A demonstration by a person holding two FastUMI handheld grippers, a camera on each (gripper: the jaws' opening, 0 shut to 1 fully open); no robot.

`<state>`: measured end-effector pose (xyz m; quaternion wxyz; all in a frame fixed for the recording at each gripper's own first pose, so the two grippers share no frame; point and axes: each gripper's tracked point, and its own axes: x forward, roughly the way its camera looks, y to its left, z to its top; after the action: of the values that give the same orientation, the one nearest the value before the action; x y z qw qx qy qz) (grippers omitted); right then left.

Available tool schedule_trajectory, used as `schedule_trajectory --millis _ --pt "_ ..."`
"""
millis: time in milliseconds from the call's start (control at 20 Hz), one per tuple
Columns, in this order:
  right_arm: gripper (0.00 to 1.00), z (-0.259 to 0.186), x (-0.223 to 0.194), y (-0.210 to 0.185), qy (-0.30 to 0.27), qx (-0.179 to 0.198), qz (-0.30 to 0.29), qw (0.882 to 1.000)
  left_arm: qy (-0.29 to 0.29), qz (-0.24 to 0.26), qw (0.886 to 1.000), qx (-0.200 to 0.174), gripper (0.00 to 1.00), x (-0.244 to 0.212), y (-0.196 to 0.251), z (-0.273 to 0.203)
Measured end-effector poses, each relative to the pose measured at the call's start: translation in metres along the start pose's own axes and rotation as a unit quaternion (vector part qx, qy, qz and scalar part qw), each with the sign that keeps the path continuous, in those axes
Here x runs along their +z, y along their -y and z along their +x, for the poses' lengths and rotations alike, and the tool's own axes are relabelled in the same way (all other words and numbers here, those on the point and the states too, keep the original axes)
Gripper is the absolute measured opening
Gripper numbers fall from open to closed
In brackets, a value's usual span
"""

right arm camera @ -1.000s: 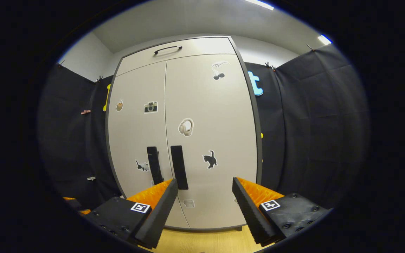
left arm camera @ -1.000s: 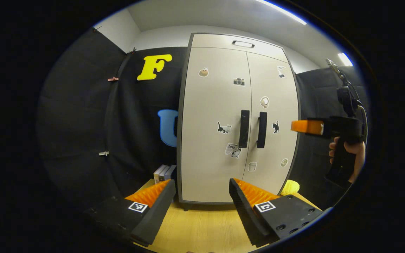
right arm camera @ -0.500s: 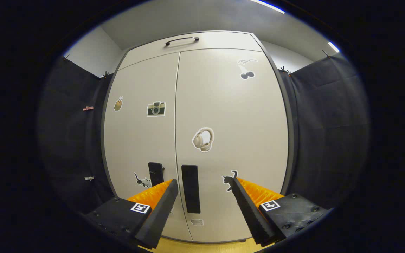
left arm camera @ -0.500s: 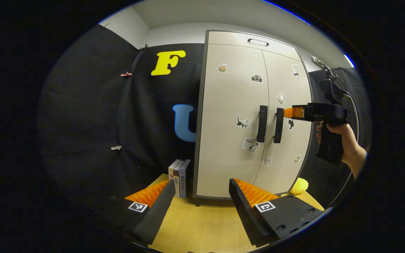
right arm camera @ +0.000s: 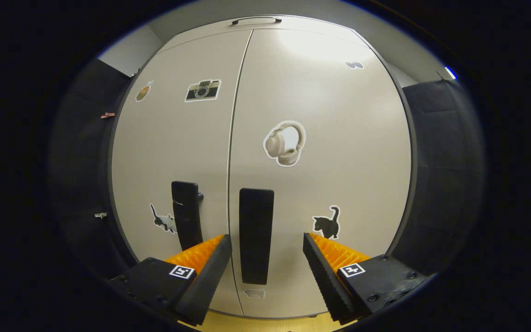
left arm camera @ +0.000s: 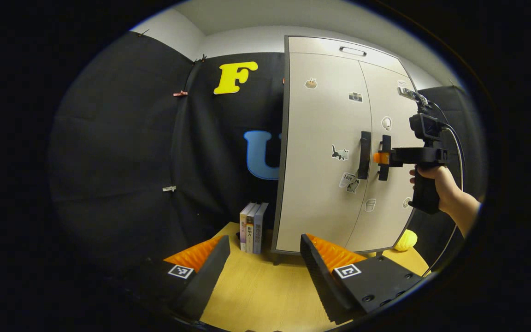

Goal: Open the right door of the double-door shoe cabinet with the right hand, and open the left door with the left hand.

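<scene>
The shoe cabinet point(left arm camera: 321, 138) stands with both doors shut, stickers scattered over them. In the right gripper view the right door's dark handle point(right arm camera: 256, 235) rises between the open fingers of my right gripper point(right arm camera: 266, 238); whether they touch it I cannot tell. The left door's handle point(right arm camera: 186, 220) is just to the left. In the left gripper view a hand holds the right gripper point(left arm camera: 379, 158) level against the right handle point(left arm camera: 385, 157), beside the left handle point(left arm camera: 364, 155). My left gripper point(left arm camera: 263, 244) is open over the table, well back from the cabinet.
The cabinet sits on a wooden table point(left arm camera: 265, 295). Three books point(left arm camera: 252, 227) stand upright at its left foot. A yellow object point(left arm camera: 405, 240) lies at its right foot. Black cloth walls close in on both sides.
My right gripper has advanced to the cabinet until the right handle stands between its fingers. The left gripper has swung left, so the cabinet sits further right in its view.
</scene>
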<state>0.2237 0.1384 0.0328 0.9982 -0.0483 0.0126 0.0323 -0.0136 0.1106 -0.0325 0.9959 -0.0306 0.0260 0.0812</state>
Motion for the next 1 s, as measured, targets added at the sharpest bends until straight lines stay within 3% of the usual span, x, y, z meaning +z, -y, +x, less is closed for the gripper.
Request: schedule_trajectory --millis 100,300,350,450,700,850,1000 --pt "0.94 0.003 -0.003 0.000 -0.003 -0.003 0.003 1.000 -0.003 -0.002 1.000 0.004 0.95 -0.003 -0.004 -0.001" --pt "0.64 0.006 -0.002 -0.005 -0.005 0.003 0.014 1.000 -0.005 -0.002 1.000 0.009 0.95 -0.004 -0.008 -0.004" --pt "0.62 0.008 -0.005 -0.011 -0.009 0.016 0.021 1.000 -0.004 -0.001 1.000 0.009 0.95 -0.003 -0.009 -0.006" --pt "0.38 0.009 -0.005 -0.011 -0.018 0.009 0.027 0.999 -0.005 0.004 1.000 0.011 0.95 -0.004 -0.009 -0.008" --pt "0.31 0.009 -0.008 -0.010 -0.033 0.010 0.048 0.998 -0.009 0.006 1.000 0.001 0.95 -0.009 -0.007 -0.020" --pt "0.17 0.006 -0.007 -0.011 -0.046 0.025 0.044 0.998 -0.013 0.007 1.000 -0.004 0.95 -0.011 -0.006 -0.029" --pt "0.17 0.000 -0.007 -0.011 -0.054 0.033 0.047 0.997 -0.013 0.016 1.000 -0.011 0.95 -0.011 -0.004 -0.035"
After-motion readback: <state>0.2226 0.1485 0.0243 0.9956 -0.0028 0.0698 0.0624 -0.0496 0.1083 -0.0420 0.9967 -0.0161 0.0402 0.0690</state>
